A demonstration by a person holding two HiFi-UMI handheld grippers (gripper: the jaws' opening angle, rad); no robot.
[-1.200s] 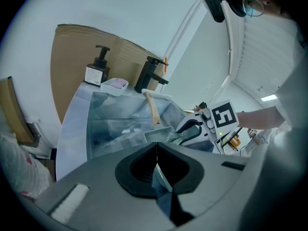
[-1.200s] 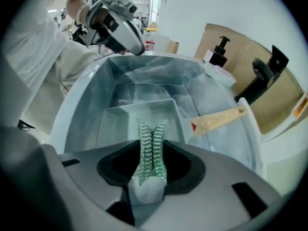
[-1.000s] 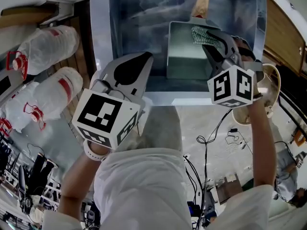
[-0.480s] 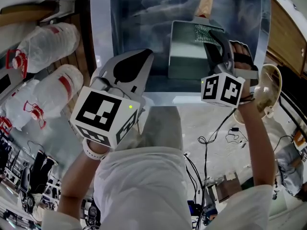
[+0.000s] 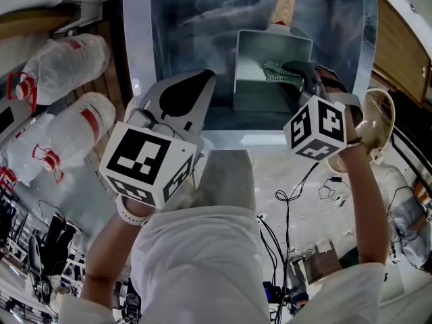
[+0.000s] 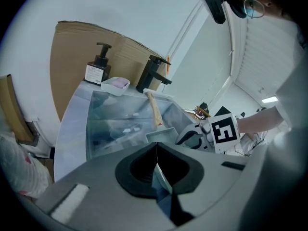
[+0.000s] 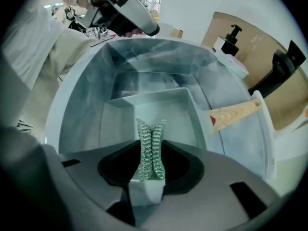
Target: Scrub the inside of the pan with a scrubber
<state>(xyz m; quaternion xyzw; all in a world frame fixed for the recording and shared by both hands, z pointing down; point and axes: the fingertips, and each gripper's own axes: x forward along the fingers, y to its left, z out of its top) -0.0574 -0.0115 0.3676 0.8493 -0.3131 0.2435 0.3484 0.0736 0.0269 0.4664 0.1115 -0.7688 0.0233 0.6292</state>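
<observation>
A square metal pan [image 5: 256, 79] with a wooden handle [image 5: 285, 2] lies in the steel sink [image 5: 138, 52]. My right gripper [image 5: 289, 75] is shut on a steel mesh scrubber [image 5: 277, 71], which reaches into the pan from its right side. Seen from the right gripper view, the scrubber [image 7: 150, 146] is pinched upright between the jaws above the pan floor [image 7: 168, 112], and the handle [image 7: 236, 112] points right. My left gripper [image 5: 201, 81] is shut on nothing and hovers over the sink's front rim, left of the pan. The left gripper view shows its jaws [image 6: 156, 160] pressed together.
Two plastic bottles [image 5: 67, 59] [image 5: 77, 130] lie left of the sink. A beige bowl [image 5: 379, 123] is at the right. Behind the sink stand a black faucet [image 6: 151, 73], a soap pump [image 6: 98, 66] and a small dish [image 6: 115, 84]. Cables [image 5: 297, 194] trail on the floor.
The right gripper has drawn the scrubber from the pan's far right corner toward its near side and a little left. The left gripper has stayed put.
</observation>
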